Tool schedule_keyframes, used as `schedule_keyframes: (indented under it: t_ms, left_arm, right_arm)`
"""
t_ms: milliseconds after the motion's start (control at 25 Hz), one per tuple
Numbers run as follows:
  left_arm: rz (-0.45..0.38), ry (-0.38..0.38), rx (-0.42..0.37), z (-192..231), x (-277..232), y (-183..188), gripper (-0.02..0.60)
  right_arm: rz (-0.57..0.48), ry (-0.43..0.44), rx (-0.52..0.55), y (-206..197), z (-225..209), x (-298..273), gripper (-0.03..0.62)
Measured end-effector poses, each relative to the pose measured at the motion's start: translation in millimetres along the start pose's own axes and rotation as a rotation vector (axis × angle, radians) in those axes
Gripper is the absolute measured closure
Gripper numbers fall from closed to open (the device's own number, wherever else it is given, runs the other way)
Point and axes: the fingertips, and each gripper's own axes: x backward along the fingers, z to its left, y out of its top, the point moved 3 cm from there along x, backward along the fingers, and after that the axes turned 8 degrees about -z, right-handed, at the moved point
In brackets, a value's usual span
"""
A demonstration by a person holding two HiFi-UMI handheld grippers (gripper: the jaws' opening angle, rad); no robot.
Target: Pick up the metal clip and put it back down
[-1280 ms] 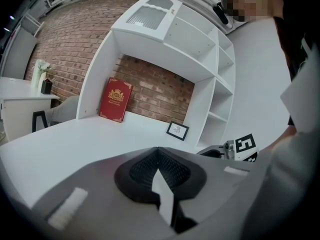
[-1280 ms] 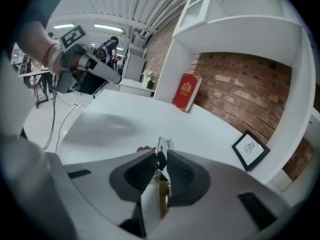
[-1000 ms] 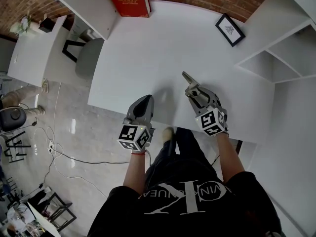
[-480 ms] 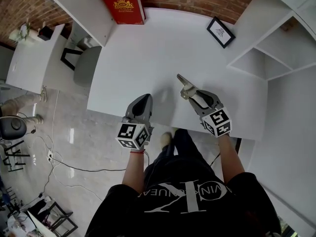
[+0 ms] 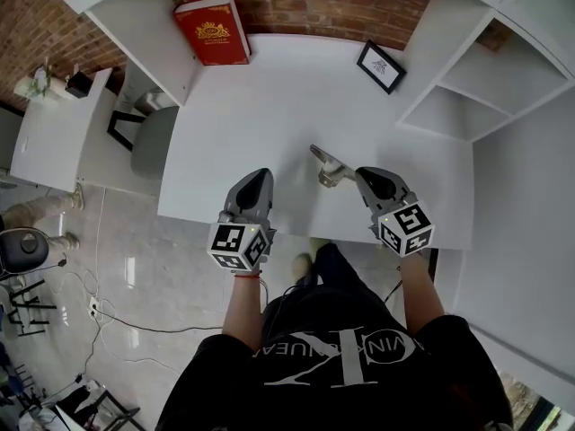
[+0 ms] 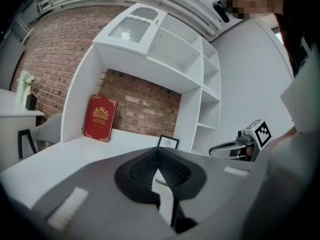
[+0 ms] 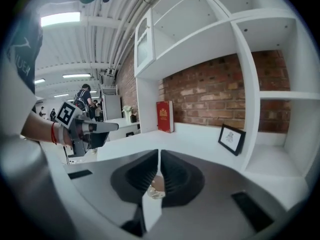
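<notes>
The metal clip (image 5: 325,162) is a small silvery spring clip, clear of the white table (image 5: 269,97). My right gripper (image 5: 349,175) is shut on its near end, and the rest sticks out up and to the left. In the right gripper view the clip (image 7: 154,188) shows as a shiny bit low between the dark ribbed pads (image 7: 175,174) of the right gripper (image 7: 158,176). These jaws have just been closing, with the clip between them. My left gripper (image 5: 256,178) hovers at the table's near edge, shut and holding nothing; its pads (image 6: 172,166) meet.
A red book (image 5: 212,30) leans against the brick wall at the table's back left. A small framed picture (image 5: 379,65) stands at the back right. White shelving (image 5: 467,88) flanks the table on the right, and a grey chair (image 5: 148,137) is off its left side.
The right gripper has risen from the table with the clip and rolled, so the clip now points further left. The left gripper has lifted a little.
</notes>
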Motion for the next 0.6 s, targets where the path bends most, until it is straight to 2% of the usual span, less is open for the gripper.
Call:
schedule_keyframes:
  t_ms: [280,600]
  left_arm:
    - [-0.061,-0.003,-0.037,-2.2,-7.7,27.4,0.574]
    - [-0.117,-0.018,-0.068,-8.6,-18.4,52.7,0.574]
  right_arm:
    - [-0.144,-0.108,-0.021,40.4,-20.1,23.1,0.577]
    - [-0.251,-0.158,-0.009,75.3,-36.3,38.7,0.579]
